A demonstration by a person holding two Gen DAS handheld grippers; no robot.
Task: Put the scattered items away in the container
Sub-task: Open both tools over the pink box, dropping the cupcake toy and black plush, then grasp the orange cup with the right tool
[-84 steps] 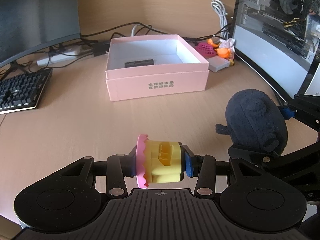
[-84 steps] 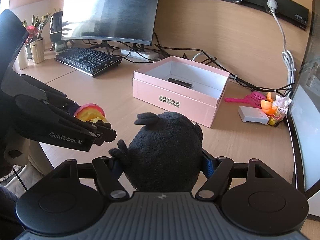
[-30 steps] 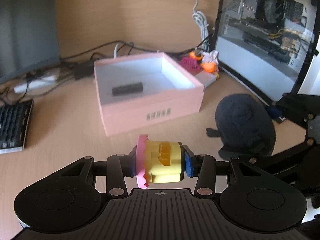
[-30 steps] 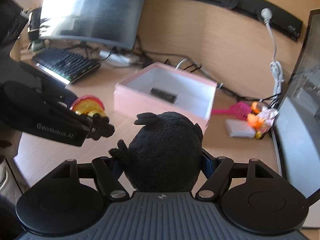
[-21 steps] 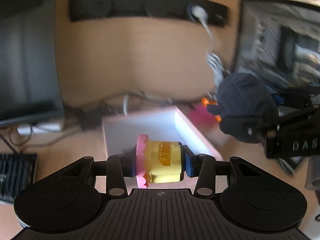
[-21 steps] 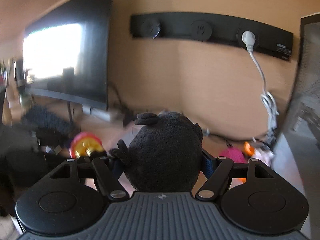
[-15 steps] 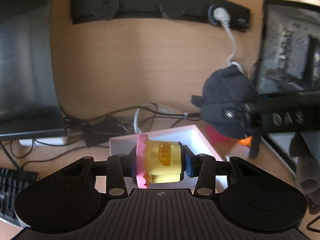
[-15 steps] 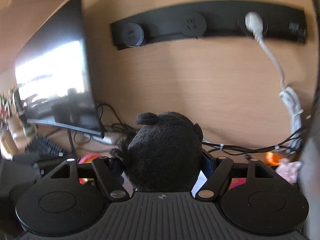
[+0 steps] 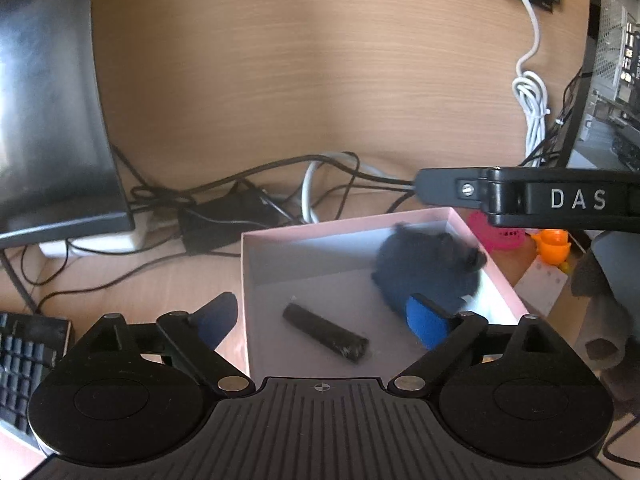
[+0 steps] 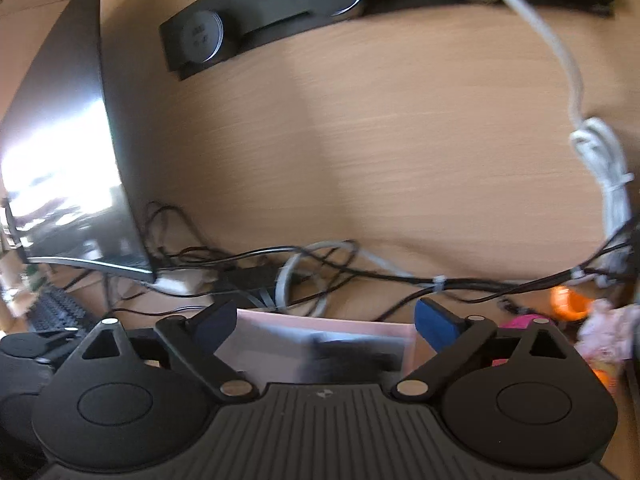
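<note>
Pink box (image 9: 492, 236) sits on the wooden counter (image 9: 120, 284), open-topped, white inside. Dark plush toy (image 9: 428, 272) lies in the box's far right corner, blurred. A black cylindrical item (image 9: 324, 333) lies on the box floor, nearer, tilted diagonally, apart from the plush. Left gripper (image 9: 320, 320): jaws spread wide, nothing between them, blue pads (image 9: 424, 320) visible, positioned above the near edge of the box. Right gripper (image 10: 326, 326): jaws also wide and empty; box (image 10: 320, 326) seen blurred just ahead. In the left view, the right gripper's arm (image 9: 532, 200) reaches over the box's far right corner. Cables (image 9: 280, 192) and monitor (image 9: 48, 120) behind; orange (image 9: 554, 244) and pink (image 9: 500, 234) toys right of the box.
</note>
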